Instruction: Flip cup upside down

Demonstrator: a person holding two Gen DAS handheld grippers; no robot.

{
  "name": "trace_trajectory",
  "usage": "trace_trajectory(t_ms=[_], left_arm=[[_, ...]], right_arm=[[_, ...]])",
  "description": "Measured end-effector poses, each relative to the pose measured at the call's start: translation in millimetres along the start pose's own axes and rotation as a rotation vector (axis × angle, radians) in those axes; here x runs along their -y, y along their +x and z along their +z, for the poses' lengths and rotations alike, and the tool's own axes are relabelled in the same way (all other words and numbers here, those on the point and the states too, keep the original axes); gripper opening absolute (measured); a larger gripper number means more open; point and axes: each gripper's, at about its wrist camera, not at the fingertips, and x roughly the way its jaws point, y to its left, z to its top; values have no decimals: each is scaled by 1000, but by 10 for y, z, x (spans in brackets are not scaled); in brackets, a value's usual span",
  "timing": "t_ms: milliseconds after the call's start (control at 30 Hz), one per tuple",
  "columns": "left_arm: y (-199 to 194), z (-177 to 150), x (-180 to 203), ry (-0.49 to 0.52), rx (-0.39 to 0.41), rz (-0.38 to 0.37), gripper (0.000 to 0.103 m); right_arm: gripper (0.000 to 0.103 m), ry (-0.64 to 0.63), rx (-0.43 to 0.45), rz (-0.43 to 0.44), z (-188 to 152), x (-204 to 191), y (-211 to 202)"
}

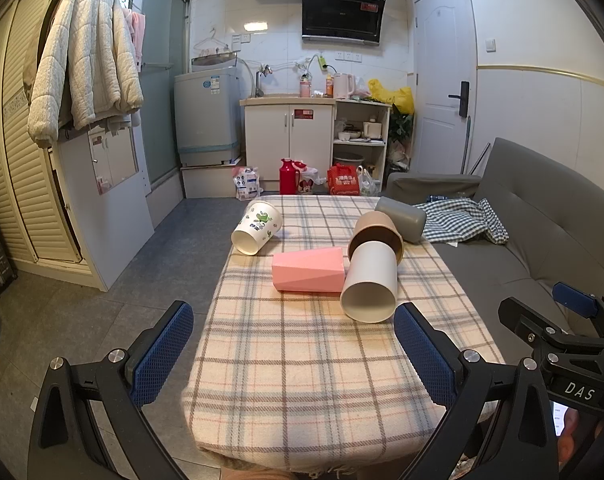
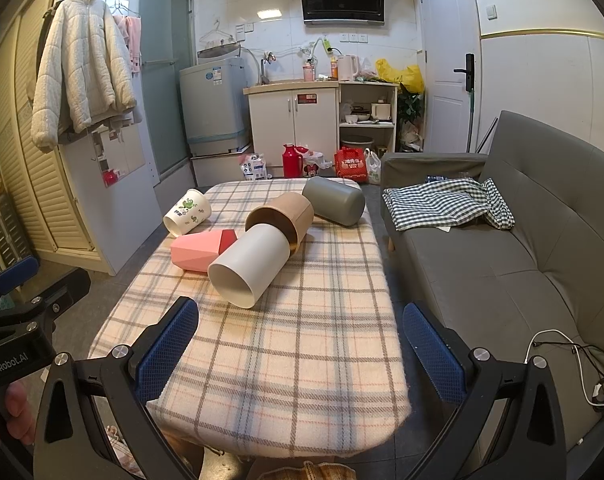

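Five cups lay on their sides mid-frame on the plaid-covered bench [image 1: 302, 380]: white cup [image 1: 369, 285] nearest, touching the pink cup [image 1: 307, 271] and brown cup [image 1: 377, 230]. Left gripper [image 1: 294, 354] and right gripper [image 2: 300, 350] both released, holding nothing, short of the cups

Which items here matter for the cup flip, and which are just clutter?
Job:
white cup
pink cup
brown cup
grey cup
frog-print cup
all lying on their sides on the plaid table

Clutter:
checked cloth on sofa
white jacket
red thermos
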Motion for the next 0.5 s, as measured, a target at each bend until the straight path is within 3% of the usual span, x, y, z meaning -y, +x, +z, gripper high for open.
trace_trajectory(t_ms=[500], left_arm=[[-15,14,12,4,-2,0,103]], right_arm=[[103,-1,-2,0,10,-13,16]])
